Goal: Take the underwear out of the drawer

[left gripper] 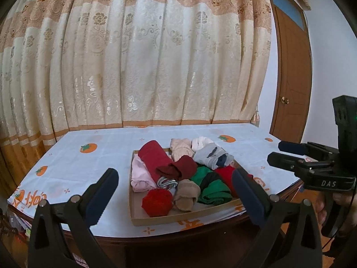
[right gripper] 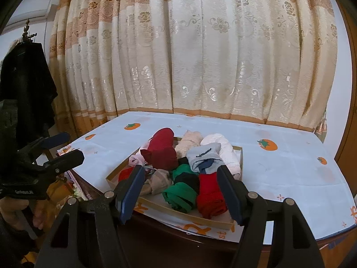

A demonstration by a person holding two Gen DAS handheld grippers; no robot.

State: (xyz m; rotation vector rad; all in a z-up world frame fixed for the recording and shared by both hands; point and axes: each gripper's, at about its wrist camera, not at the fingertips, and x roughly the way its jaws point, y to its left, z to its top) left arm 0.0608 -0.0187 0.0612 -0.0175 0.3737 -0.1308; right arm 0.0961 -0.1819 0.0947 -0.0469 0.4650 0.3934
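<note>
A shallow cardboard drawer tray sits near the table's front edge, filled with several rolled pieces of underwear and socks: dark red, green, bright red, grey, beige and pink. My left gripper is open and empty, held in front of the tray. My right gripper is open and empty, just short of the tray's near edge. Each gripper shows in the other's view, the right one and the left one.
The table has a white cloth with orange fruit prints. A patterned curtain hangs right behind it. A wooden door stands at the right. Dark clothes hang at the left.
</note>
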